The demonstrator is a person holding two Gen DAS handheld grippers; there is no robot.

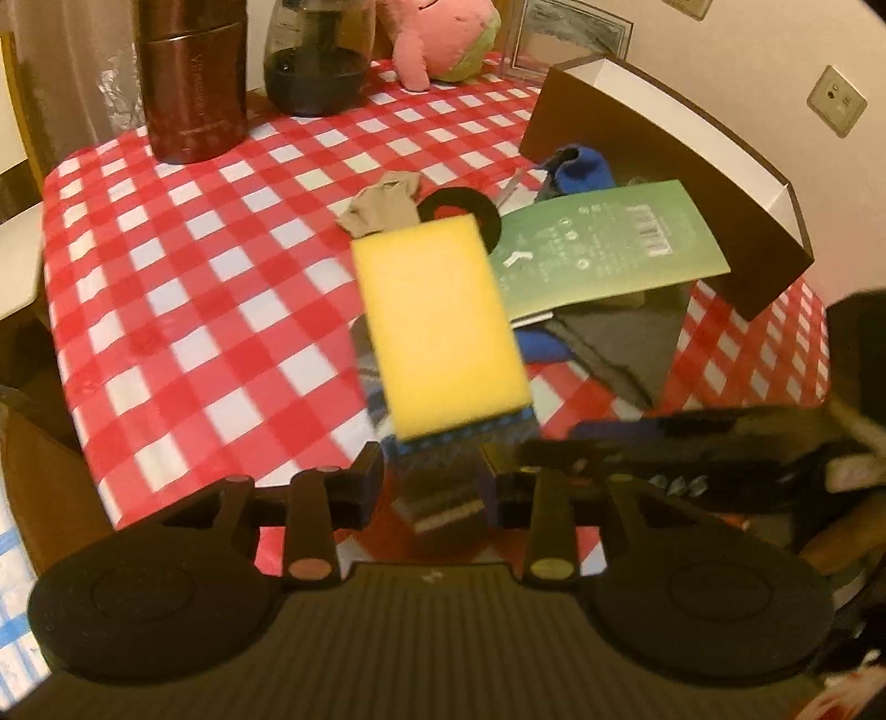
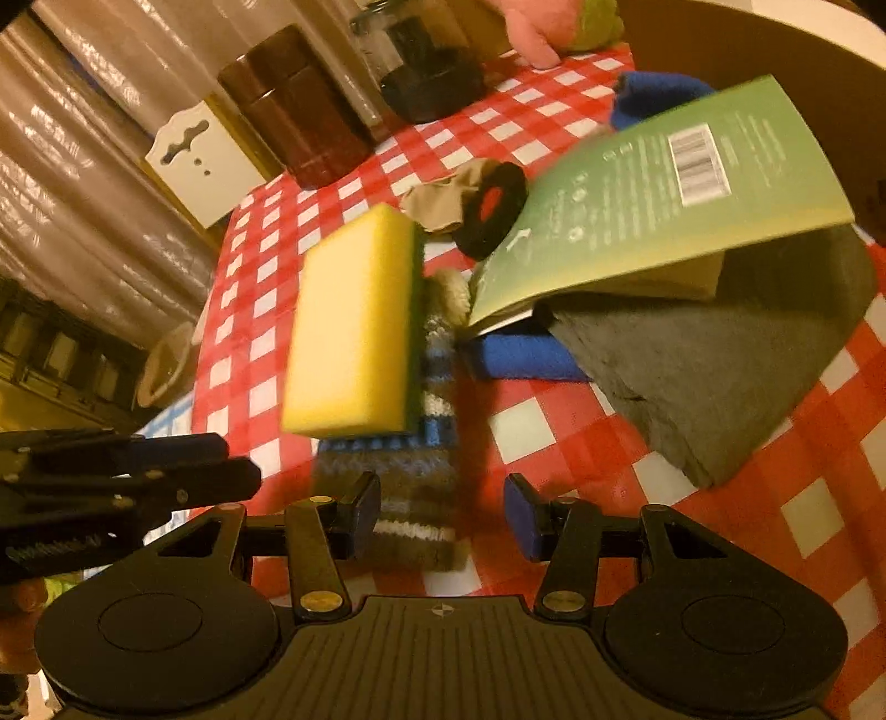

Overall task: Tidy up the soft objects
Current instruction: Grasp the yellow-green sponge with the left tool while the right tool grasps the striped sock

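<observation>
A yellow sponge point(image 1: 437, 327) point(image 2: 354, 321) with a green scouring side lies, blurred, over the far end of a striped knitted sock point(image 2: 415, 498) point(image 1: 443, 504) on the checked tablecloth. My left gripper point(image 1: 434, 482) hangs over the sock's near end with its jaws apart and the pads off the wool. My right gripper point(image 2: 443, 515) straddles the same sock, open, with a gap at the right pad. Each gripper shows in the other's view: the left gripper point(image 2: 238, 471) at the left, the right gripper point(image 1: 554, 443) at the right.
A green booklet point(image 1: 603, 243) rests on a grey felt cloth point(image 2: 720, 360) and a blue cloth point(image 2: 526, 357). Beyond lie a beige cloth point(image 1: 382, 205), a black ring point(image 2: 493, 210) and a brown box point(image 1: 664, 138). A pink plush point(image 1: 437, 33), jar point(image 1: 315, 61) and canister point(image 1: 191, 83) stand behind.
</observation>
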